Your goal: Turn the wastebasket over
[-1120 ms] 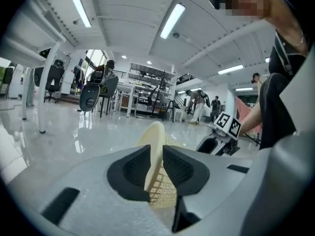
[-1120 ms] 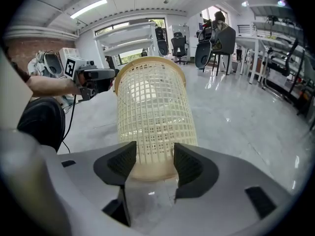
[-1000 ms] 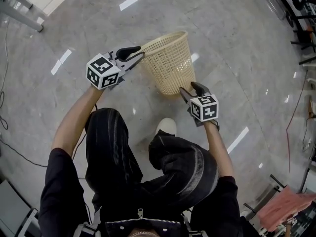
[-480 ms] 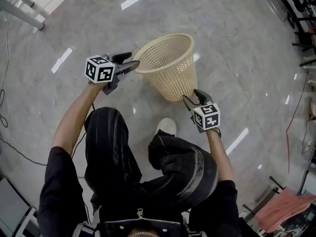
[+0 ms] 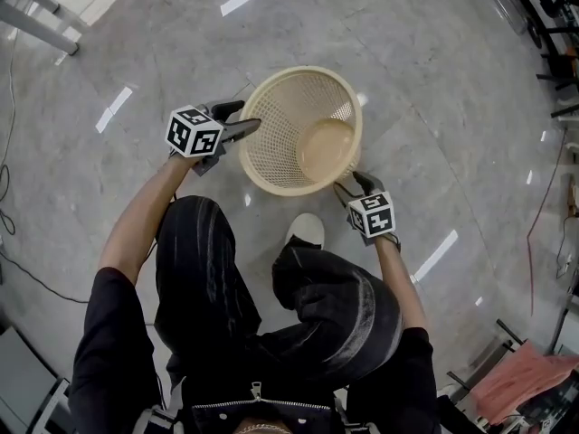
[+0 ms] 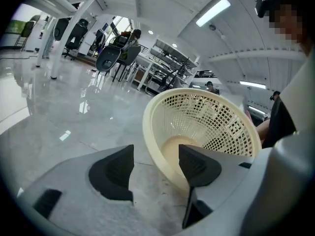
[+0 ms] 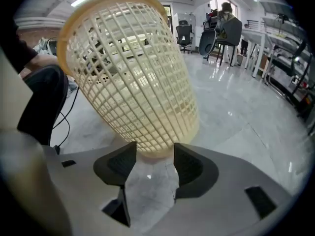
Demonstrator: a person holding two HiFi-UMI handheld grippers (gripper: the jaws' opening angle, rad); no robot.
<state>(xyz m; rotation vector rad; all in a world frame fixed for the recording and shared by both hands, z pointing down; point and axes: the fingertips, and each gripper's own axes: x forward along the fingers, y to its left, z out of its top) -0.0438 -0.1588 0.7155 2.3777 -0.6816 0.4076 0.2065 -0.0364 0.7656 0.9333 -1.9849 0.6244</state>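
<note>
Wastebasket: a cream plastic lattice wastebasket [image 5: 276, 129] with a round solid bottom, mouth up and open towards the head view, leaning a little. It is over the floor at 12 o'clock from the person's knees. Whether its bottom rests on the floor I cannot tell.

Floor: pale grey polished stone floor [image 5: 416, 52] with bright streaks of ceiling light on it.

Left gripper: the left gripper [image 5: 247, 117] sits at 9 o'clock of the basket, level with the rim. Its jaws stand wide apart and have just been opening. In the left gripper view bare floor shows between the pads. The rim curves just past the right-hand pad, and neither pad presses on it.

Right gripper: the right gripper [image 5: 351, 184] is at 5 o'clock of the basket, low by its bottom. Its jaws stand partly apart with floor showing between the pads. The basket's bottom edge lies right at the tips, and I see no pad pressing on it.

Person: black sleeves and dark trousers, crouched, with one white shoe [image 5: 308, 231] at 6 o'clock of the basket.

Background: black office chairs and metal racks, well apart from the basket.
</note>
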